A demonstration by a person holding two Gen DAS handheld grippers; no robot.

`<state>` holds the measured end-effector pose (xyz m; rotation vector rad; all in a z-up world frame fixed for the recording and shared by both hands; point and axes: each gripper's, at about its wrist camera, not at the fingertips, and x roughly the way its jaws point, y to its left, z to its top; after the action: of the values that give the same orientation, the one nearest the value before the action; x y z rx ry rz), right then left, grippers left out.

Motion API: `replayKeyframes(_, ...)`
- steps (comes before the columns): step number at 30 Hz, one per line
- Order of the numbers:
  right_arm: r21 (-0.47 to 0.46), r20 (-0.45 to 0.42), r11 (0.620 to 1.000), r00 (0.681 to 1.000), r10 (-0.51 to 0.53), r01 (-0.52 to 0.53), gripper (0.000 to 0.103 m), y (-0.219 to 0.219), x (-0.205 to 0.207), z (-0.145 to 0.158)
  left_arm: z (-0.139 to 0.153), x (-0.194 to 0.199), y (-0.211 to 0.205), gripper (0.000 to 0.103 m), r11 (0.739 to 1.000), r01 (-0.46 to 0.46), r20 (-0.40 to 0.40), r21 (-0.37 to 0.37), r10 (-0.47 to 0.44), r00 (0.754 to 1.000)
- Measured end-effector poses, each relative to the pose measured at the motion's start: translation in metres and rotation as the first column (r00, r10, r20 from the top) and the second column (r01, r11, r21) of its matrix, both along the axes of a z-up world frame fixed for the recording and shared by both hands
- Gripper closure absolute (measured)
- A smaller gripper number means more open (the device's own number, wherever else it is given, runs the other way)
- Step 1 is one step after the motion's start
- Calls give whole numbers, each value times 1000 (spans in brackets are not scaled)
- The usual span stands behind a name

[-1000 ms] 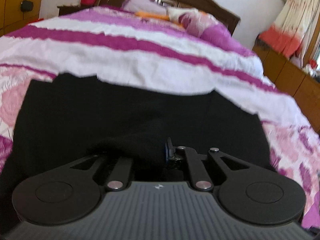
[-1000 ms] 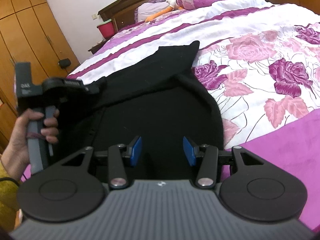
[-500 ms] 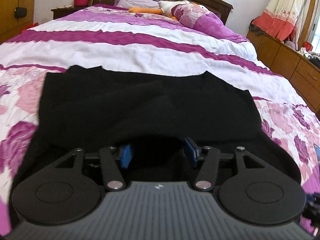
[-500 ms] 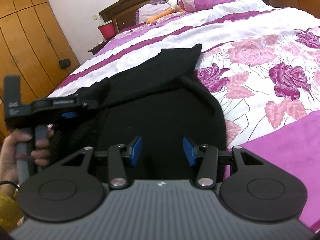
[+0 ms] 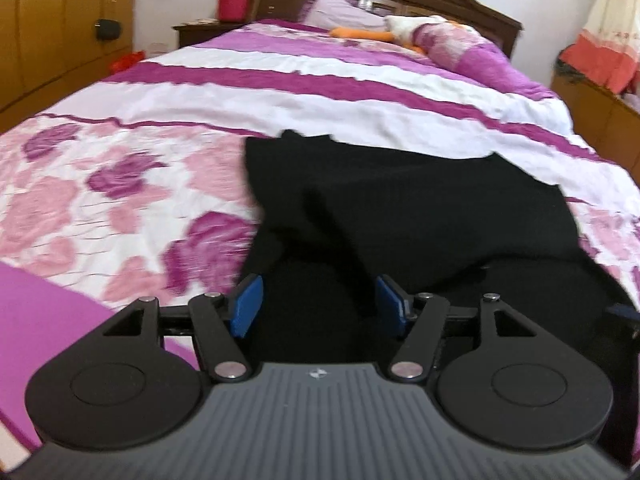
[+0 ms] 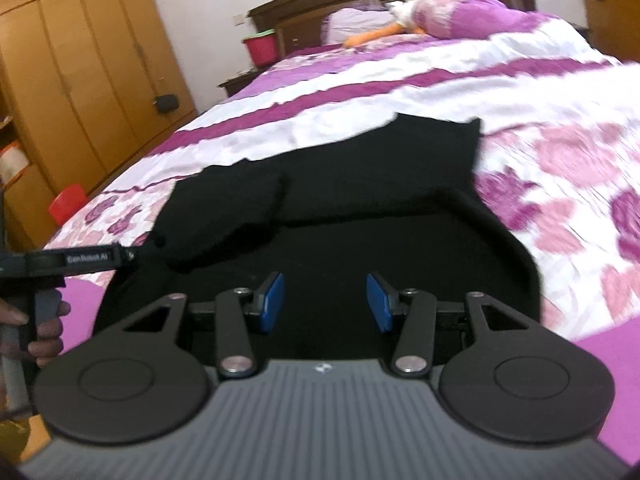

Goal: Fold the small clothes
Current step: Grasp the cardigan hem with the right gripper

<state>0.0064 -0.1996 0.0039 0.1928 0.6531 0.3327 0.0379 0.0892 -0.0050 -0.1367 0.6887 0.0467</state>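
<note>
With my left gripper point(image 5: 316, 300) spread wide at lower centre, holding nothing, the black garment point(image 5: 420, 208) lies centre-right on the bedspread point(image 5: 120, 200), one flap folded; my right gripper point(image 6: 325, 301) gapes empty too, likely choosing the next edge

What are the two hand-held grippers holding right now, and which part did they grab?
Nothing. The left hand-held gripper and the right hand-held gripper are both open, empty above the black garment lying on the floral bedspread.

Soft, even daylight; motion blur smears the floral bedspread point(image 5: 120, 208); fisheye bends the edges; black garment point(image 6: 360, 208) shows no detail.
</note>
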Motion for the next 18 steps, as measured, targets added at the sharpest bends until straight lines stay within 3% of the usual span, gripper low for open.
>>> replayKeyframes(10, -62, 32, 983, 984, 173, -170, 54, 74, 28, 13, -8, -10, 31, 35, 995, -96, -17, 29, 96, 995)
replayKeyframes(18, -100, 11, 951, 956, 294, -292, 55, 136, 56, -1, -15, -13, 43, 35, 990, -136, -27, 34, 137, 990)
